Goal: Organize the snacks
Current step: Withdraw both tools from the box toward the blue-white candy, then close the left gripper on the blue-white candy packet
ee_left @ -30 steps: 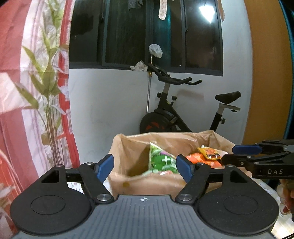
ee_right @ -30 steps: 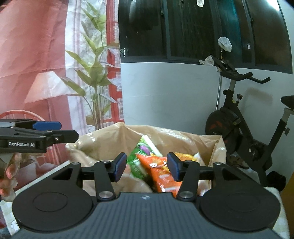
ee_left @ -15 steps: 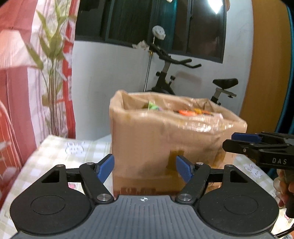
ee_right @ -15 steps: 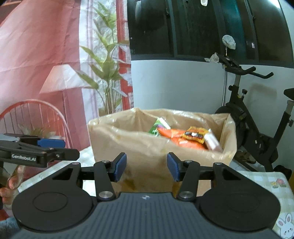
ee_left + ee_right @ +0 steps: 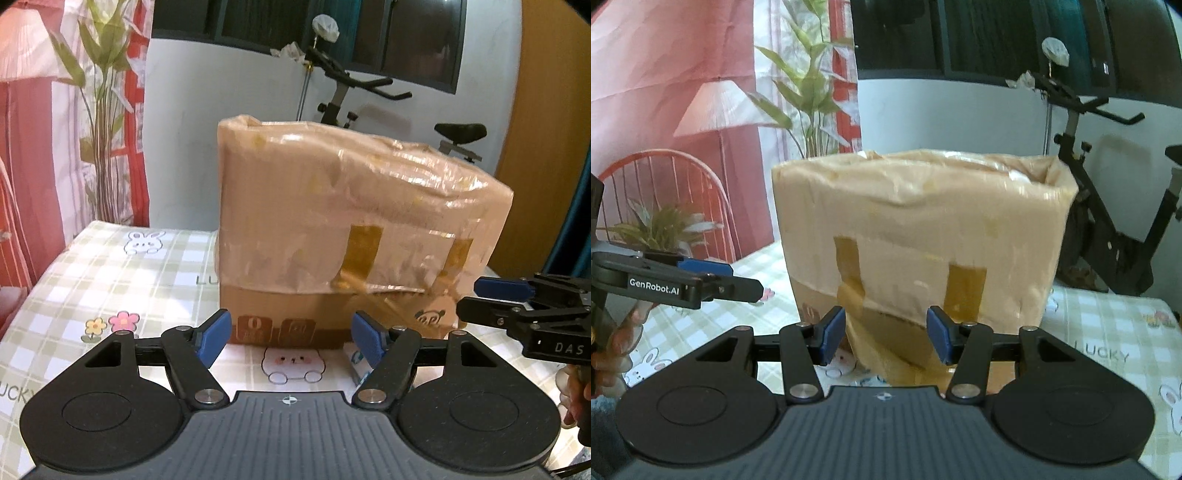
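Observation:
A tall cardboard box (image 5: pixel 343 229) wrapped in tan plastic and taped stands on the checked tablecloth; it also shows in the right wrist view (image 5: pixel 919 236). Its contents are hidden from this low angle. My left gripper (image 5: pixel 291 339) is open and empty, low in front of the box's front face. My right gripper (image 5: pixel 885 338) is open and empty, low in front of the box. Each gripper shows from the side in the other's view, the right one (image 5: pixel 517 295) and the left one (image 5: pixel 701 277). A small blue-and-white packet (image 5: pixel 358 363) lies on the cloth by the left gripper's right finger.
The table (image 5: pixel 110 266) has a green checked cloth with bunny prints. An exercise bike (image 5: pixel 1108 206) stands behind the table to the right. A white wall and dark window are behind. A red curtain and a plant (image 5: pixel 809 92) are on the left.
Both grippers have dropped from above the box rim to table level. The snack bags inside the box have gone out of sight behind its wall. Both stay open.

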Demonstrator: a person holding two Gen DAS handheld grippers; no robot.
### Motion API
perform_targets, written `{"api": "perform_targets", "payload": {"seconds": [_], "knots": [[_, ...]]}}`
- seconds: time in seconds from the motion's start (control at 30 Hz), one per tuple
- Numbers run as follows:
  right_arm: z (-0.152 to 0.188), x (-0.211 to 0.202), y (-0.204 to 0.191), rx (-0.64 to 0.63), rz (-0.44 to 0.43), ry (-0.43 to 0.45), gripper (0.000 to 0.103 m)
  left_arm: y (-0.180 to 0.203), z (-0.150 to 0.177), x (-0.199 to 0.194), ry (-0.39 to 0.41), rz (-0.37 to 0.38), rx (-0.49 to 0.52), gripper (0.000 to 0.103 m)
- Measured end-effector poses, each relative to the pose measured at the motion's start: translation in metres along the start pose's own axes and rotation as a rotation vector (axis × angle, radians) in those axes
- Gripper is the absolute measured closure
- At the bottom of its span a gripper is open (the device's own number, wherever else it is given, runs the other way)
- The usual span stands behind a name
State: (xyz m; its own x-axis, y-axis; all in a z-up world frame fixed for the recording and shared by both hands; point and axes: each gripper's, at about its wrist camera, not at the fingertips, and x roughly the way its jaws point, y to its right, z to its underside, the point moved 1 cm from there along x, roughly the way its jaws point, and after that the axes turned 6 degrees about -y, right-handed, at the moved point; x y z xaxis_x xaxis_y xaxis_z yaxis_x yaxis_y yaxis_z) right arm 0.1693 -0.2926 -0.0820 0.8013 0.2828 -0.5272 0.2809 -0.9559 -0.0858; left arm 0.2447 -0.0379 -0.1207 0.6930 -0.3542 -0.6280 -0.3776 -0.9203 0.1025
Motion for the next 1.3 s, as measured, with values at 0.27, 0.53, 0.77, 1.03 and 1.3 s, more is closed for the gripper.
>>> {"api": "perform_targets", "payload": {"seconds": [0.27, 0.53, 0.77, 1.03, 1.3], "knots": [[0.013, 0.007, 0.008, 0.028, 0.005, -0.037, 0.051, -0.007, 0.011, 0.014, -0.046, -0.027, -0.015, 0.031], [0.03, 0.015, 0.014, 0.048, 0.016, -0.083, 0.051, -0.014, 0.018, 0.021, -0.085, -0.044, -0.024, 0.032], [0.048, 0.028, 0.015, 0.043, 0.012, -0.144, 0.051, -0.008, 0.027, 0.034, -0.134, -0.005, -0.02, 0.033], [0.061, 0.057, 0.007, 0.002, -0.014, -0.231, 0.051, 0.021, 0.024, 0.07, -0.191, 0.104, -0.017, 0.033], [0.054, 0.087, -0.002, -0.055, -0.05, -0.261, 0.045, 0.037, 0.018, 0.11, -0.256, 0.197, -0.042, 0.035]]}}
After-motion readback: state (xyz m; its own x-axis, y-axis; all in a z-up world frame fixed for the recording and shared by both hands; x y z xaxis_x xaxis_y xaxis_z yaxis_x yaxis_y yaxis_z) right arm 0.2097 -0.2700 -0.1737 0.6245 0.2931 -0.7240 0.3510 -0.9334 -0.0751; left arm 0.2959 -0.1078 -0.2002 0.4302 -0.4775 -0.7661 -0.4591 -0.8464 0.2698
